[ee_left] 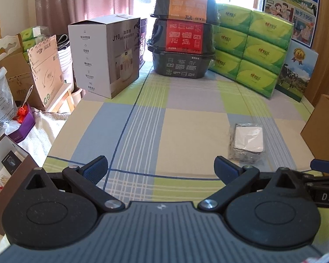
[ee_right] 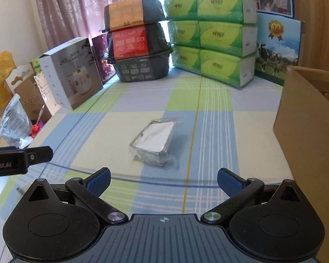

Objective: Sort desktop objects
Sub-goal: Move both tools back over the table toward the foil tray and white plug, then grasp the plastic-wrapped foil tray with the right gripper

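The plastic-wrapped packet [ee_right: 154, 142], a flat white pack in clear film, lies alone on the checked cloth of the surface [ee_right: 111, 131], straight ahead of the right gripper [ee_right: 163, 180] and only slightly left of its centre line. From the left gripper [ee_left: 161, 168] the same packet [ee_left: 247, 141] lies ahead and well off to the right, so the right gripper is the nearer and better lined up. The packet's long axis runs away from the right gripper, leaning a little to the right, so its short sides would fall across the fingers. Both grippers stand spread wide, holding nothing.

Counted: one loose packet; one open cardboard box [ee_right: 307, 127] at the right edge, likely the place to sort into; three stacked black food trays [ee_right: 140, 41]; six green tissue packs [ee_right: 212, 37] in one bundle; one humidifier box [ee_right: 70, 81].
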